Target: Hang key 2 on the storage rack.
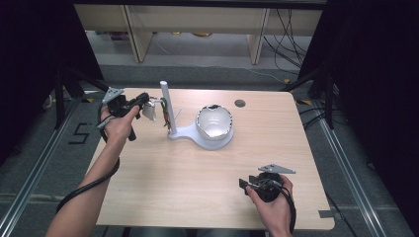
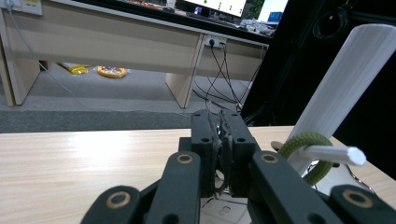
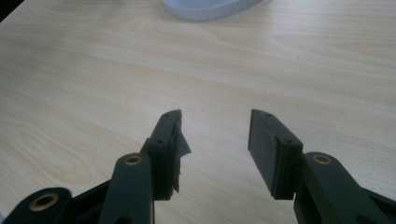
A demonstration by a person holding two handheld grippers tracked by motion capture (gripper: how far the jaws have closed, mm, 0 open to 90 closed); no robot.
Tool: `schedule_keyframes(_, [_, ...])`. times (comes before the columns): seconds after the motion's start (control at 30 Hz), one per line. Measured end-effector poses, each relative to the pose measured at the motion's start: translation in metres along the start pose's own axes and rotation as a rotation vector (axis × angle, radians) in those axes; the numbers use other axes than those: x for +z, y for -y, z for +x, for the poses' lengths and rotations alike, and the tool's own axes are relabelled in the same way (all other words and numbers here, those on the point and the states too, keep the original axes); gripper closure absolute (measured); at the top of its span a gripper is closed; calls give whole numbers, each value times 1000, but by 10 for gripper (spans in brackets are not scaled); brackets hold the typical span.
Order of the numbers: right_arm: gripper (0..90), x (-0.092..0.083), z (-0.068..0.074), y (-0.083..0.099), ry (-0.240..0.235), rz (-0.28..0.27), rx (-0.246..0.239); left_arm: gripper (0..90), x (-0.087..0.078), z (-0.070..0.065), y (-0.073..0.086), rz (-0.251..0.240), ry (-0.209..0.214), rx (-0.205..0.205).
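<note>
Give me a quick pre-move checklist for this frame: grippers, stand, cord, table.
1. Left gripper closed: ok, jaws pressed together; what they pinch, cannot tell.
2. Right gripper open and empty: ok, bare table between the jaws.
3. Stand upright on the table, post vertical: ok.
4. Green cord looped on the peg: ok, loop sits around it.
5. Left gripper clear of the post: cannot tell, they are very close.
6. Right gripper away from the stand: ok.
</note>
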State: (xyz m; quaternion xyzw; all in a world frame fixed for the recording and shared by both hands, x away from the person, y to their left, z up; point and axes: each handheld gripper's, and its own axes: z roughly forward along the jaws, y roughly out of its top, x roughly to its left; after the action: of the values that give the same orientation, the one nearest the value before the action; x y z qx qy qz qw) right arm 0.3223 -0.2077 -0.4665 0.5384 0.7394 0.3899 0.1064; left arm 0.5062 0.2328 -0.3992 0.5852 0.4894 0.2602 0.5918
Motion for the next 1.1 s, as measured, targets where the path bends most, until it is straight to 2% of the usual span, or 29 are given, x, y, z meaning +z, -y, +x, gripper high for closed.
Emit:
schedule_keyframes(0.3, [552, 0, 0, 0, 1, 3, 6, 844, 5, 0, -2, -14, -8, -5])
schedule_keyframes(0.5, [551, 0, 0, 0, -1, 4, 6, 844, 7, -3, 0, -12, 6, 1])
schedule_keyframes(0.87, [552, 0, 0, 0, 2, 2, 9, 844, 5, -7, 8, 13, 32, -7])
schedule_keyframes(1.1, [551, 0, 0, 0, 1, 0, 1, 844, 3, -5, 14, 44, 27, 0])
